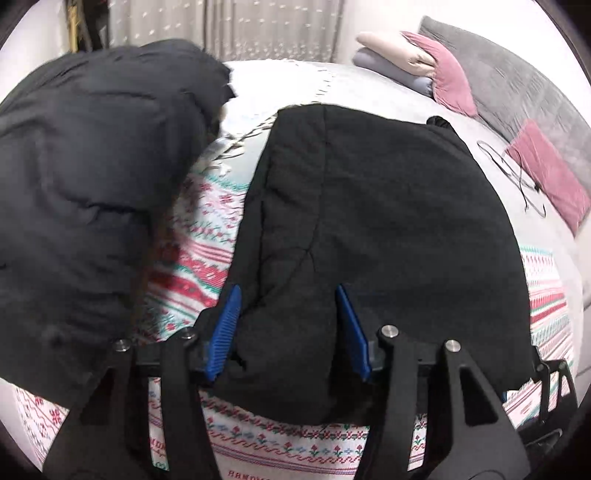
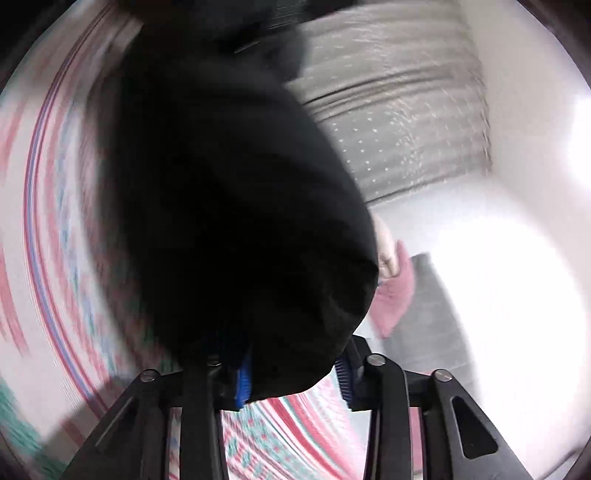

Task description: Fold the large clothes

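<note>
A large black padded garment (image 1: 388, 221) lies spread on a patterned blanket (image 1: 207, 258) in the left wrist view. My left gripper (image 1: 290, 325) is at the garment's near edge, and thick black fabric fills the gap between its blue pads (image 1: 229, 325). I cannot tell whether the dark bulky mass (image 1: 85, 177) bunched at the left is part of the same garment. The right wrist view is blurred. There my right gripper (image 2: 293, 373) is shut on a hanging bulk of the black garment (image 2: 229, 206), which covers most of its left pad.
The blanket lies on a grey bed cover (image 1: 369, 88). Folded clothes (image 1: 399, 59) and pink cushions (image 1: 550, 173) sit at the far right against a grey bolster. Black wire hangers (image 1: 517, 173) lie beside the garment. A curtain (image 1: 240, 26) hangs behind.
</note>
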The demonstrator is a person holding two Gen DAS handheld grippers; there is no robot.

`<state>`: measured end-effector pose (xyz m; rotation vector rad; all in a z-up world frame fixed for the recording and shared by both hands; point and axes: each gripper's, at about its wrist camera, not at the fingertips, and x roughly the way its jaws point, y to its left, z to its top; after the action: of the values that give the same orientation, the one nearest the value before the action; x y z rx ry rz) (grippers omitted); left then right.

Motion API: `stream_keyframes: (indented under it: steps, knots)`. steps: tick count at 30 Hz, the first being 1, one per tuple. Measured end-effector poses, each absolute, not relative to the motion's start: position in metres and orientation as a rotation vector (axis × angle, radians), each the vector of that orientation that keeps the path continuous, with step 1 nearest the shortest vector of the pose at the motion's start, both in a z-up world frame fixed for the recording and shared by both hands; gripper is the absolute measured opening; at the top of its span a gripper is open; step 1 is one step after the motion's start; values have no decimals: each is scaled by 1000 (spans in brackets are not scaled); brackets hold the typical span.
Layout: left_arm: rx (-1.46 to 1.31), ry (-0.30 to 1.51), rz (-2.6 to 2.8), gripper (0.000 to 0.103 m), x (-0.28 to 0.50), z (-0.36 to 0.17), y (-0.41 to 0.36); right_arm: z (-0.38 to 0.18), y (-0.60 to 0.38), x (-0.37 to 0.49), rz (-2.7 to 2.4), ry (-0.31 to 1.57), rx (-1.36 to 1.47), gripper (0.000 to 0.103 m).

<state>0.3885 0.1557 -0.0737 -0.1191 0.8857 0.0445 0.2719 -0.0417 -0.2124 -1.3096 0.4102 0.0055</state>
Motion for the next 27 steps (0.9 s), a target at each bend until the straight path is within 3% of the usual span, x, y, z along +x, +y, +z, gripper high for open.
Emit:
stream_keyframes:
  steps: [6,11,13,15,19,21,22,27]
  knots:
    - [-161,882,8,56,384,-79,166,-203,-34,287,18,496,-1267,31]
    - [-177,879,-23,56,381,-84,171,-172,-35,297,161,581,-1173,39]
    - [-181,875,-24,56,379,-85,171,-145,-40,299,289,705,-1060,48]
    - [-185,870,-29,56,378,-86,171,-106,-54,304,373,779,-891,48]
    - [-165,862,-19,57,375,-84,164,-21,-85,331,449,752,-436,47]
    - [-162,867,-15,57,376,-84,163,-13,-76,355,475,778,-319,36]
    - [-163,871,-16,57,377,-84,164,-18,-71,359,472,793,-330,22]
    - [-141,876,-40,58,378,-86,163,-92,-57,399,408,1018,-351,19]
